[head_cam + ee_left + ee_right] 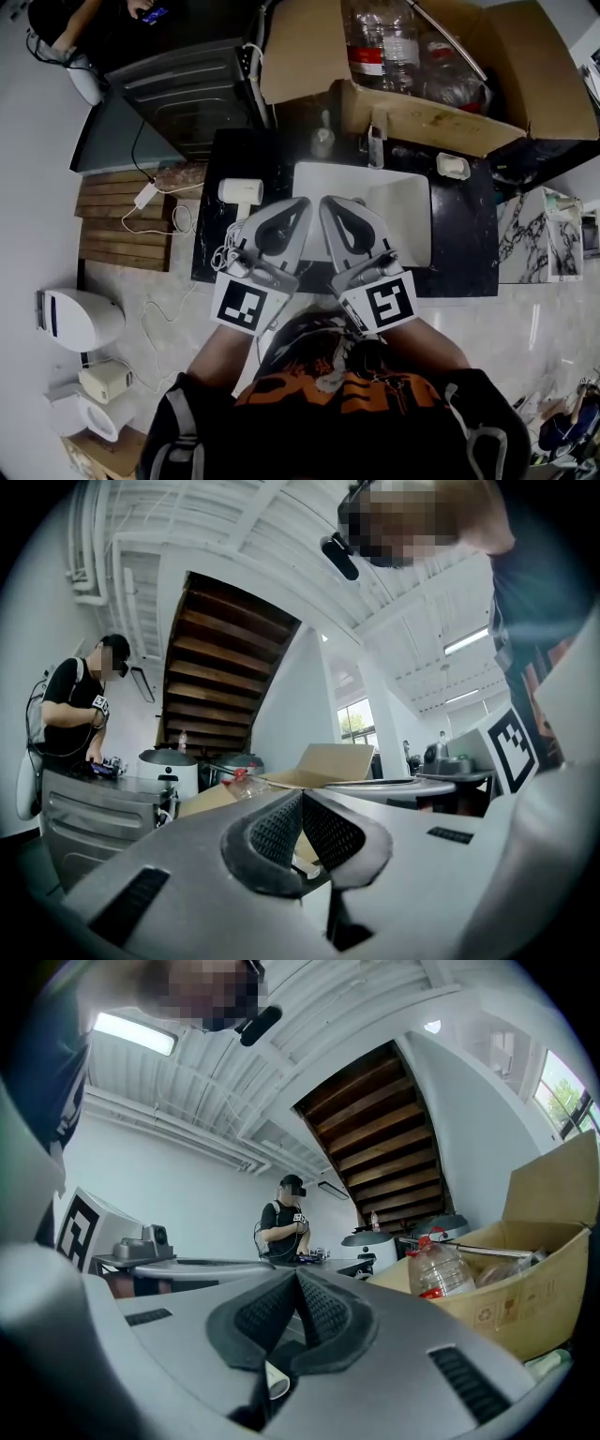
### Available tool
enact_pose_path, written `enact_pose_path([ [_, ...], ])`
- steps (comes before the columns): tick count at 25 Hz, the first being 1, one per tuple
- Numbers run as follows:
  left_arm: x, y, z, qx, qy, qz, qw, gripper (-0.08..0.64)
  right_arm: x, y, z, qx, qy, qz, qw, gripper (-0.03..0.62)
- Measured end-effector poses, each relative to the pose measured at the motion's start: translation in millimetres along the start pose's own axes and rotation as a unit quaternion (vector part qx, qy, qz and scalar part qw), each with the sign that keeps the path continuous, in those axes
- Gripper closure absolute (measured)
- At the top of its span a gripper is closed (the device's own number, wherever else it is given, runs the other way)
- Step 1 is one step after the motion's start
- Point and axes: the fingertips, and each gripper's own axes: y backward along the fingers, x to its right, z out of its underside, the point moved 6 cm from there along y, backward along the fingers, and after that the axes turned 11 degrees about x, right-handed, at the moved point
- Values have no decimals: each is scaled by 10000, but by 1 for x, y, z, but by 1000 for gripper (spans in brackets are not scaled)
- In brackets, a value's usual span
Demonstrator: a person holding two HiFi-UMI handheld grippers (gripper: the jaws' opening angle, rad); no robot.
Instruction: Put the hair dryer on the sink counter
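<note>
1. The hair dryer lies on the dark sink counter, near its left edge and just beside the left rim of the white basin. From here the job looks as good as finished.
2. The left gripper has its ribbed pads pressed together with nothing between them. The right gripper is the same, closed and empty.
3. Both are held side by side close to the person's chest, over the front edge of the counter. Their tips reach over the basin's near-left part, apart from the dryer.
4. The dryer's white cord trails off the counter's left edge towards an adapter on the wooden slats.
5. A loose white loop sits by the counter's front-left corner, right under the left gripper. I can't tell whether it belongs to the dryer.
6. What is left, I'd say, is simply a clean withdrawal: lift both grippers straight back rather than sweeping left, so nothing catches that loop.
7. A snagged cord could drag the dryer towards the left edge, so I'd watch that side.
8. The dryer looks settled flat, with no need to nudge it. The faucet and the cardboard box along the back edge are well clear.
</note>
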Motion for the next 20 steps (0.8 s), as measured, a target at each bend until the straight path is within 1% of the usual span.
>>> enact_pose_path([
  [10, 8, -3, 3, -85, 59, 148, 9998, 537, 0, 2, 0, -49, 20, 56, 10000, 578],
  [20, 7, -2, 5, -109, 43, 138, 9998, 537, -3, 2, 1, -82, 29, 20, 10000, 578],
])
